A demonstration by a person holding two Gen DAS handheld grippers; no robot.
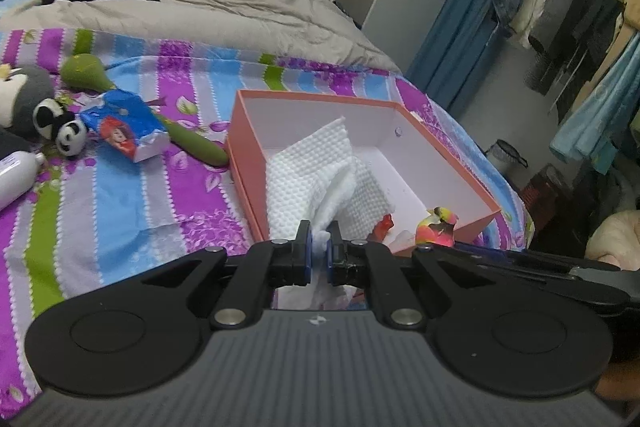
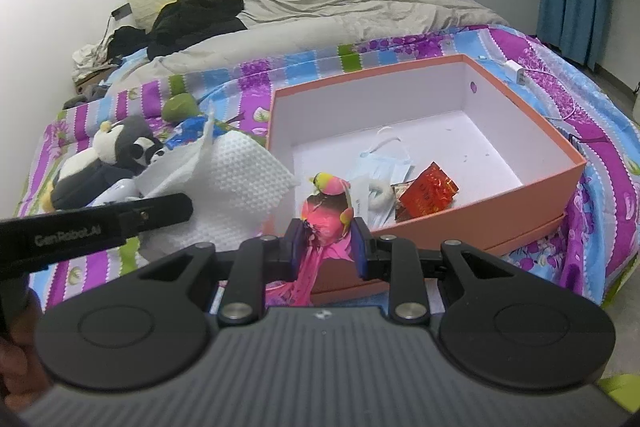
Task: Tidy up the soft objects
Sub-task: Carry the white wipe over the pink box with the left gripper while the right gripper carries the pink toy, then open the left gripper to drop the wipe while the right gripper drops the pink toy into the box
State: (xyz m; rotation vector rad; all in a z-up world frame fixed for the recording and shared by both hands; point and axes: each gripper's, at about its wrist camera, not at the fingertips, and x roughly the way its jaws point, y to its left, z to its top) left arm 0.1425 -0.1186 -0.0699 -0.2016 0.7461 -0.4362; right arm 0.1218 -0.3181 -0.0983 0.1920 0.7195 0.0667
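Left gripper (image 1: 319,251) is nearly closed, pinching a corner of the white dimpled cloth (image 1: 308,179), which drapes over the near wall of the orange box (image 2: 536,187). It looks light and floppy (will sag, so an edge pinch is fine). Right gripper (image 2: 326,241) clamps the pink plush toy (image 2: 330,203) mid-body at the box's near edge: soft, compressible, unlikely to slip.

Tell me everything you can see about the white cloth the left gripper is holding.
The white cloth is thin, soft-looking fabric with an embossed dotted texture, bunched into loose folds. The left gripper is shut on one pinched edge, so it hangs free. In the left view it overlaps the orange box's near corner; contact is unclear.
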